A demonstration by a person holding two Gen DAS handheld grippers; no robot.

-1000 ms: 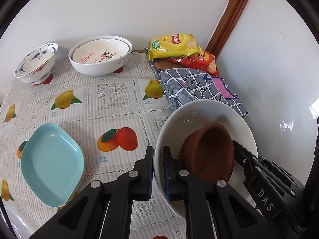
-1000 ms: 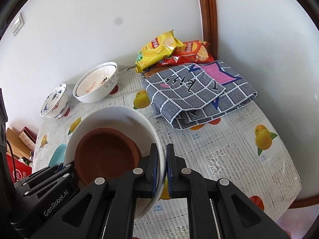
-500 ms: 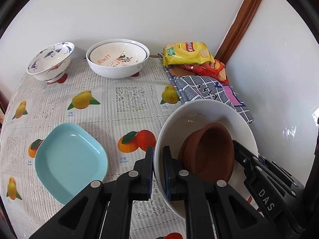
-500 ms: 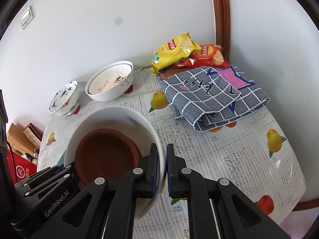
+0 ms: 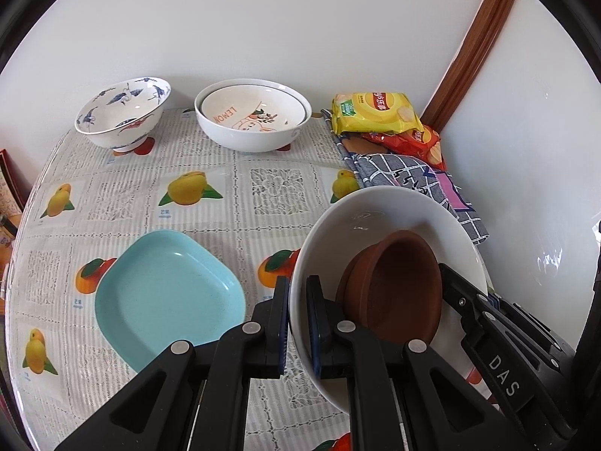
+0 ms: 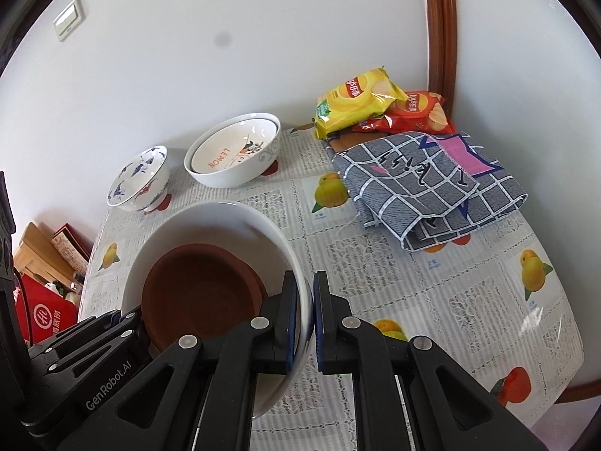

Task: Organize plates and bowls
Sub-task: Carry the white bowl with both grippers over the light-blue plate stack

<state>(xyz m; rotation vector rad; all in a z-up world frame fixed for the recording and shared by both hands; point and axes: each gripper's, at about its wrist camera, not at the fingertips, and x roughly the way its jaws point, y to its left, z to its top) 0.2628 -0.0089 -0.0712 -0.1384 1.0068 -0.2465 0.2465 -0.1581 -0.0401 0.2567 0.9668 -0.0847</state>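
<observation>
Above the table (image 5: 263, 188), left gripper (image 5: 298, 323) and right gripper (image 6: 311, 323), jaws clamping opposite rims of white bowl (image 5: 394, 210)

White bowl (image 5: 394, 210): glossy glazed ceramic. Brown bowl (image 5: 394, 285) inside it: matt, slightly grainy earthenware look. Turquoise plate (image 5: 165, 293): smooth, satin, faintly speckled. Table (image 5: 278, 191) cover: shiny printed plastic sheet. Checked cloth (image 6: 432, 184): woven fabric, matt. Snack bags (image 6: 360, 101): glossy foil-like plastic. Left gripper (image 5: 298, 323): matt black plastic, metal screws.
</observation>
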